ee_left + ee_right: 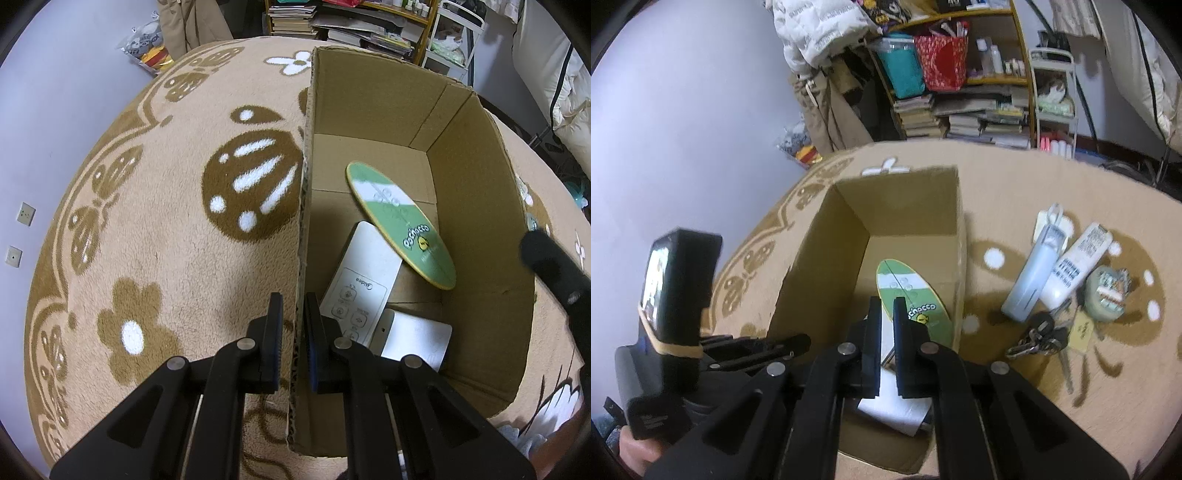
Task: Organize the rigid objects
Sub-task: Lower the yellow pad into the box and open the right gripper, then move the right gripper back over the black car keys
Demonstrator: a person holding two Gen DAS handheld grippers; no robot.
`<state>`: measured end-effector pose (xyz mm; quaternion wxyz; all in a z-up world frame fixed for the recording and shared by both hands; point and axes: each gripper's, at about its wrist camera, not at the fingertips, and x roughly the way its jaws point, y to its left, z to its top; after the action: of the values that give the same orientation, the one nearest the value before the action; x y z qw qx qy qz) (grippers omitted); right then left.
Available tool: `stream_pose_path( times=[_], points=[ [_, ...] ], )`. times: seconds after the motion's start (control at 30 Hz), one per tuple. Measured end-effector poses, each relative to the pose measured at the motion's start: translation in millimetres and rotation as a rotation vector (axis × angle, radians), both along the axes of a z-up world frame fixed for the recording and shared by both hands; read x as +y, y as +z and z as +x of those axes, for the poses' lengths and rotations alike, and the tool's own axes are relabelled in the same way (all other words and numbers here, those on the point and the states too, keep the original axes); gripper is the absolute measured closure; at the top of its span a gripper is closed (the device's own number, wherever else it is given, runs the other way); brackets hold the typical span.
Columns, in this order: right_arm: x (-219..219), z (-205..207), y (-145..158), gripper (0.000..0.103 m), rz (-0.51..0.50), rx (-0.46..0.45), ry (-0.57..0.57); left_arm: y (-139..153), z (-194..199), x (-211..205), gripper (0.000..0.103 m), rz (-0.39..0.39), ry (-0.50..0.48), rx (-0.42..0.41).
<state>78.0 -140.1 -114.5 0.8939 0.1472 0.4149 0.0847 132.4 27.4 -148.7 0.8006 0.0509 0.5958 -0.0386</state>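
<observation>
An open cardboard box stands on a patterned rug. My left gripper is shut on the box's left wall, one finger outside and one inside. In the box lie a green oval Pochacco board, a white Midea remote and a white card. In the right wrist view, my right gripper hovers over the box, above the green board, shut with nothing between its pads. To the right of the box, on the rug, lie a pale blue bottle, a white remote, a bunch of keys and a round greenish item.
The left gripper's body with a strapped-on phone fills the left of the right wrist view. A black bar reaches in over the box's right wall. Bookshelves, hanging clothes and a wire rack stand beyond the rug.
</observation>
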Motion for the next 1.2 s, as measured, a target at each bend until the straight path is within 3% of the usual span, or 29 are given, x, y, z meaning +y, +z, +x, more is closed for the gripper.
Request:
stream_pose_path(
  times=[0.13, 0.27, 0.4, 0.47, 0.53, 0.77, 1.2],
  points=[
    [-8, -3, 11, 0.083, -0.027, -0.044, -0.03, 0, 0, 0, 0.092, -0.002, 0.002, 0.001],
    [-19, -3, 15, 0.047, -0.069, -0.067, -0.063, 0, 0, -1, 0.092, 0.001, 0.0, 0.0],
    [-39, -4, 15, 0.034, -0.078, -0.066, -0.11, 0, 0, -1, 0.092, -0.002, 0.002, 0.001],
    [-48, -3, 13, 0.02, -0.091, -0.058, -0.128, 0, 1, -1, 0.092, -0.004, 0.003, 0.001],
    [-55, -2, 11, 0.014, -0.103, -0.051, -0.142, 0, 1, -1, 0.091, -0.003, 0.002, 0.001],
    [-88, 2, -13, 0.008, -0.061, 0.022, -0.221, 0, 1, -1, 0.091, -0.003, 0.002, 0.001],
    [-106, 14, -69, 0.008, 0.044, 0.164, -0.228, 1, 0, 0, 0.091, -0.001, 0.001, 0.001]
  ],
)
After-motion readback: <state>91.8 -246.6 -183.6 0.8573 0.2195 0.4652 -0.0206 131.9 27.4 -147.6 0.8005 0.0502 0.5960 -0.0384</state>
